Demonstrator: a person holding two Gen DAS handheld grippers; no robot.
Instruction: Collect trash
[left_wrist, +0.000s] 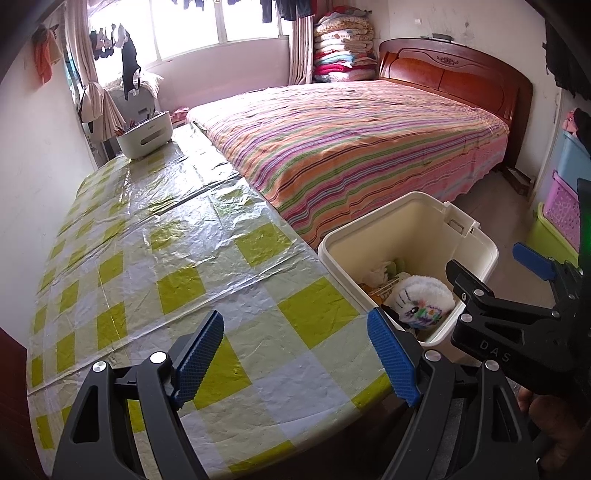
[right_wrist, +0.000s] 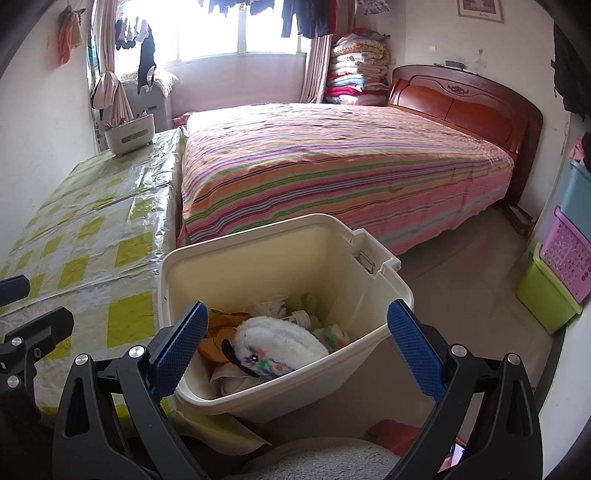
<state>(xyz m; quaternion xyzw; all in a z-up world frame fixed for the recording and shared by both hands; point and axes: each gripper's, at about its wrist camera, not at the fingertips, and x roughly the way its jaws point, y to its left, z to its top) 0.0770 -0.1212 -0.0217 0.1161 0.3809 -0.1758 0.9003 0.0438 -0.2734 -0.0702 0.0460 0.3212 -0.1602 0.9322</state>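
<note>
A cream plastic trash bin (right_wrist: 373, 295) stands on the floor between the table and the bed; it also shows in the left wrist view (left_wrist: 476, 243). Inside lie a white plush toy (right_wrist: 277, 339) with coloured marks, also seen in the left wrist view (left_wrist: 424, 299), orange scraps (right_wrist: 218, 332), crumpled paper and green bits. My right gripper (right_wrist: 295, 339) is open and empty, hovering over the bin's near rim. My left gripper (left_wrist: 295, 354) is open and empty above the table's near corner. The right gripper (left_wrist: 495, 273) shows at the right of the left wrist view.
The table (left_wrist: 166, 258) wears a green-checked plastic cloth, with a white container (left_wrist: 146, 134) at its far end. A striped bed (right_wrist: 332, 166) lies beyond. Stacked plastic baskets (right_wrist: 557, 273) stand at the right wall. A red object (right_wrist: 391, 432) sits by the bin's base.
</note>
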